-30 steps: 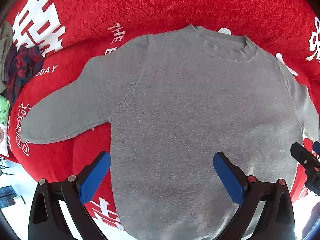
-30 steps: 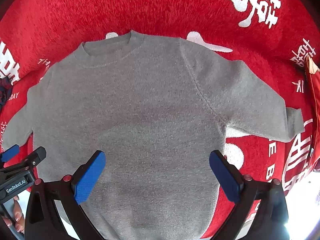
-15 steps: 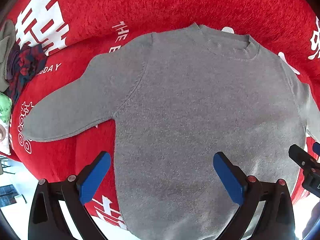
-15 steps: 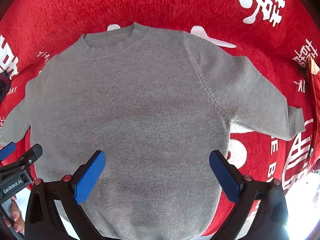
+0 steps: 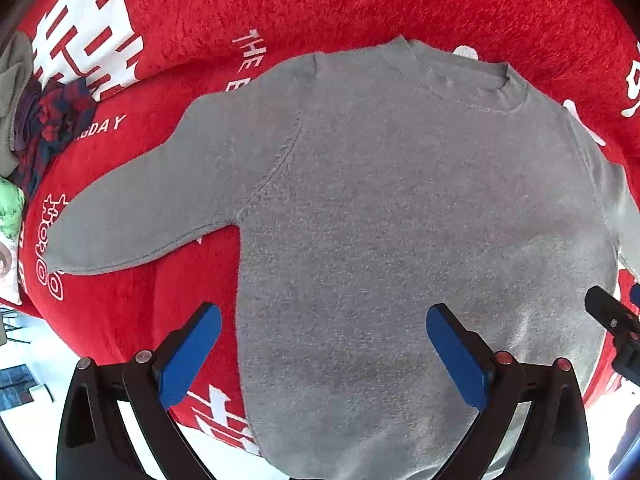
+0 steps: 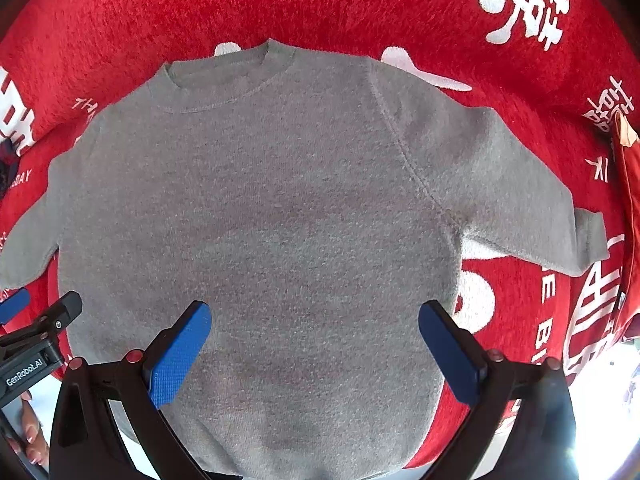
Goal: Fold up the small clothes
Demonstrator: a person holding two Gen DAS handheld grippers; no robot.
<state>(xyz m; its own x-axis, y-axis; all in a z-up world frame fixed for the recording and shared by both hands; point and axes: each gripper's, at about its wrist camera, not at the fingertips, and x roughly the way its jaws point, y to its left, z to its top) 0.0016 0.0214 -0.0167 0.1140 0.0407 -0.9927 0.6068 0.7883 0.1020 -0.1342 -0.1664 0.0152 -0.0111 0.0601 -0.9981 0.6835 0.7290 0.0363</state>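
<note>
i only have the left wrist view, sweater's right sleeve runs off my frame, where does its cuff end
Observer: On the right wrist view the cuff lies flat on the red blanket, sleeve spread out to the side.
Operator: anything near that cuff
Observer: A red and orange cloth item sits just beyond it at the frame edge.
Operator: is my right gripper holding anything
Observer: No, the right gripper is open above the grey sweater, near its lower body.
</note>
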